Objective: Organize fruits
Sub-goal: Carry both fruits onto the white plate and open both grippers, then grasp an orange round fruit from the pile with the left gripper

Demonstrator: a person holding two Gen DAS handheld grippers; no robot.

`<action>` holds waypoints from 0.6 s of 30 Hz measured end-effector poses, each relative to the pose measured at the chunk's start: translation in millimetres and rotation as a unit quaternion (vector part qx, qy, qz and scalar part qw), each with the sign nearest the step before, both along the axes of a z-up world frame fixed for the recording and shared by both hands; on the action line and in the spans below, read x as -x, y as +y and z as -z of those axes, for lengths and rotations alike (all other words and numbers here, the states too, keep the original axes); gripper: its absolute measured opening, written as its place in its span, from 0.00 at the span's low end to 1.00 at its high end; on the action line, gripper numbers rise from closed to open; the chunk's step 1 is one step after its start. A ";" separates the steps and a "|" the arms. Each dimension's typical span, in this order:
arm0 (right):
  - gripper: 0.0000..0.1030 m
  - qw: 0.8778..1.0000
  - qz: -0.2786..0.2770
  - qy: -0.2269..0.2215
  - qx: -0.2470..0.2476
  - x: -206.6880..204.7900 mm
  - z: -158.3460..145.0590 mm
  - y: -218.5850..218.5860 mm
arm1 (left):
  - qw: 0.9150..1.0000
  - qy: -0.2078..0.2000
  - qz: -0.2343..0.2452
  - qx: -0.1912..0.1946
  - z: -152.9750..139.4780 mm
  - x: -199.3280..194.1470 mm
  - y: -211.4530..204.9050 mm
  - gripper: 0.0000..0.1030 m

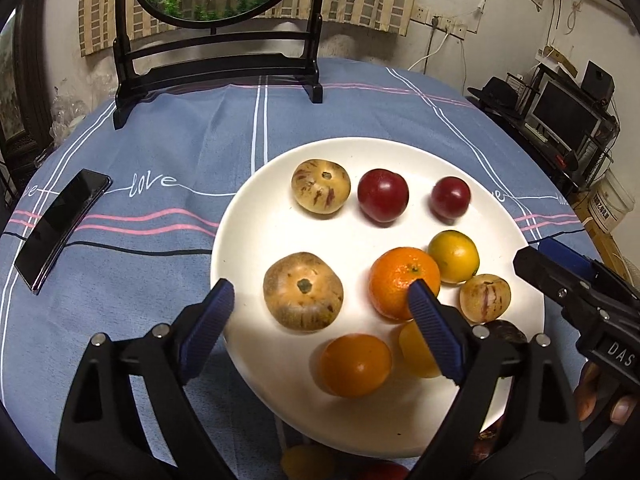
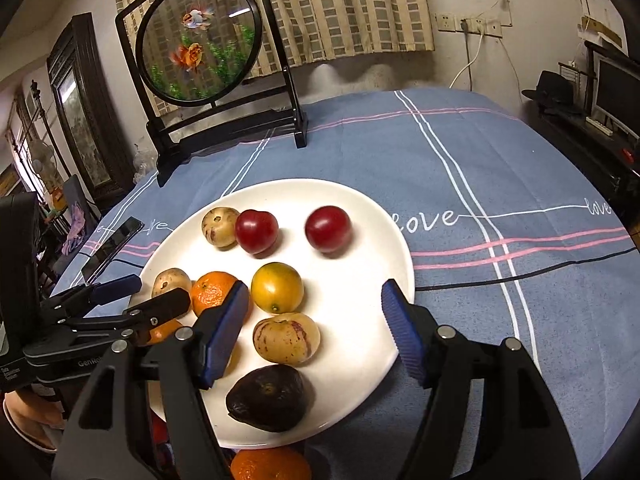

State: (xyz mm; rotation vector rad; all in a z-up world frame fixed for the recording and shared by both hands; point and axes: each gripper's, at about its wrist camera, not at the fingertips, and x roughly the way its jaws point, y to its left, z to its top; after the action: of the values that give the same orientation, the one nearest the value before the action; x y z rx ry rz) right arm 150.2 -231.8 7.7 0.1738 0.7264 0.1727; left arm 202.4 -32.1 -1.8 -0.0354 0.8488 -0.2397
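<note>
A white plate (image 1: pixel 256 208) holds several fruits: two red plums (image 1: pixel 383 195), striped pale melons (image 1: pixel 303 297), an orange mandarin (image 1: pixel 400 280), a yellow-green citrus (image 1: pixel 454 256), orange fruits (image 1: pixel 355 365) and a dark avocado (image 2: pixel 269 397). My left gripper (image 1: pixel 322 300) is open and empty, its jaws either side of the big striped melon. My right gripper (image 2: pixel 314 300) is open and empty above a smaller striped melon (image 2: pixel 286 338). The plate also shows in the right wrist view (image 2: pixel 360 208). The right gripper also shows in the left wrist view (image 1: pixel 554 252).
A black phone (image 1: pixel 60 228) lies on the blue tablecloth (image 1: pixel 180 140) left of the plate. A black-framed round goldfish screen (image 2: pixel 200 40) stands at the table's far edge. More fruit (image 2: pixel 270 466) lies below the plate's near rim. A desk with a monitor (image 1: pixel 560 112) stands to the right.
</note>
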 end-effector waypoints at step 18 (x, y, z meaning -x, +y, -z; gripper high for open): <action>0.67 1.000 -0.005 -0.006 0.003 -1.2 3.2 -0.7 | 0.998 -0.057 -0.012 -0.021 -25.7 59.0 5.1 0.95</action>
State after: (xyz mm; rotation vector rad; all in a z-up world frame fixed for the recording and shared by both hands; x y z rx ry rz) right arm 151.4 -232.6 4.4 0.1627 0.7150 0.1813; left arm 143.3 -27.0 23.8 0.0071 0.7393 -0.2001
